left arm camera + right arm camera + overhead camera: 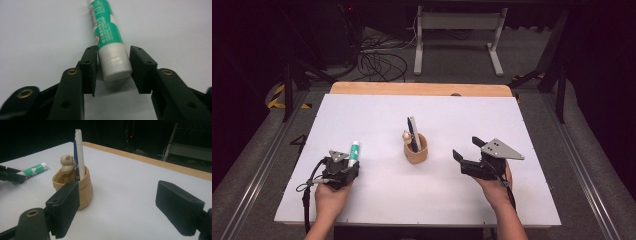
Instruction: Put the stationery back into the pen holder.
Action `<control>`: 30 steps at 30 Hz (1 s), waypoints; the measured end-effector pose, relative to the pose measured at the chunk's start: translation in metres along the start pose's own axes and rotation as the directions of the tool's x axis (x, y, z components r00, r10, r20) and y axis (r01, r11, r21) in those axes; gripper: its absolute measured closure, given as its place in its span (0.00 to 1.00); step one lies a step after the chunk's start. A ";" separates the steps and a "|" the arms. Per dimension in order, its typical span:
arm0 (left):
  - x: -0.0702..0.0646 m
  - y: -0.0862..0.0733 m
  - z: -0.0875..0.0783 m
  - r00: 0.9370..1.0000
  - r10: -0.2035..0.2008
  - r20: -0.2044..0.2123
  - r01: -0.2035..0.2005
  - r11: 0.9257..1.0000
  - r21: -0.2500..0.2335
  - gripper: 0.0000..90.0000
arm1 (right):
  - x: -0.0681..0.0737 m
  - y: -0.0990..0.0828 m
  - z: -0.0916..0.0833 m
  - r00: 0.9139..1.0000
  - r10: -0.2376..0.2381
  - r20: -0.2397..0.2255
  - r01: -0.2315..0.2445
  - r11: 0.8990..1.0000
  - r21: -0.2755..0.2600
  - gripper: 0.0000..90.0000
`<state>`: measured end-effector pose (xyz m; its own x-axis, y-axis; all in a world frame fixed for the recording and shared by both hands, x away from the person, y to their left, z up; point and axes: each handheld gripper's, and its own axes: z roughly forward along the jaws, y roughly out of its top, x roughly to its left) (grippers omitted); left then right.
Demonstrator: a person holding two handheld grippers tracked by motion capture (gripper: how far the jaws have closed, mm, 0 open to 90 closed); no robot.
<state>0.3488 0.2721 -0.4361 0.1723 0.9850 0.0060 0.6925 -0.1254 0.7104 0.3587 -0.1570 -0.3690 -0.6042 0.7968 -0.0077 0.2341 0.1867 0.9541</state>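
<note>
From above we see our left gripper (350,162) at the tube (354,153) lying left of the cup (416,149); its own view shows one pad touching the cap (115,65), the other just clear. Our right gripper (466,148) gapes empty

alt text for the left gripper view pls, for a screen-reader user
The left gripper has its two black jaws on either side of the white capped end of a green-and-white tube lying on the white table. One pad touches the tube; a thin gap shows at the other. The tube runs away from the camera and out of the top of the picture.
</note>
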 end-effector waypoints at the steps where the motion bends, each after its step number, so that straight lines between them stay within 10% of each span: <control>1: 0.000 0.000 0.000 1.000 0.009 0.003 -0.009 1.000 0.002 0.72 | 0.000 0.000 0.000 1.000 0.000 0.000 0.000 1.000 0.000 0.23; 11: 0.003 0.005 -0.004 0.991 0.040 0.130 -0.036 0.999 -0.035 0.72 | 0.001 0.000 0.000 1.000 -0.006 -0.009 0.006 1.000 -0.003 0.23; 30: -0.036 0.020 -0.042 0.922 0.246 0.299 -0.188 0.960 -0.210 0.72 | 0.015 -0.001 0.004 0.993 -0.094 -0.066 0.094 0.996 -0.010 0.24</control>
<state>0.3274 0.2386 -0.3925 0.5383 0.8422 -0.0304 0.4854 -0.2803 0.8282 0.3530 -0.1431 -0.3710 -0.6722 0.7363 -0.0779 0.1687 0.2548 0.9522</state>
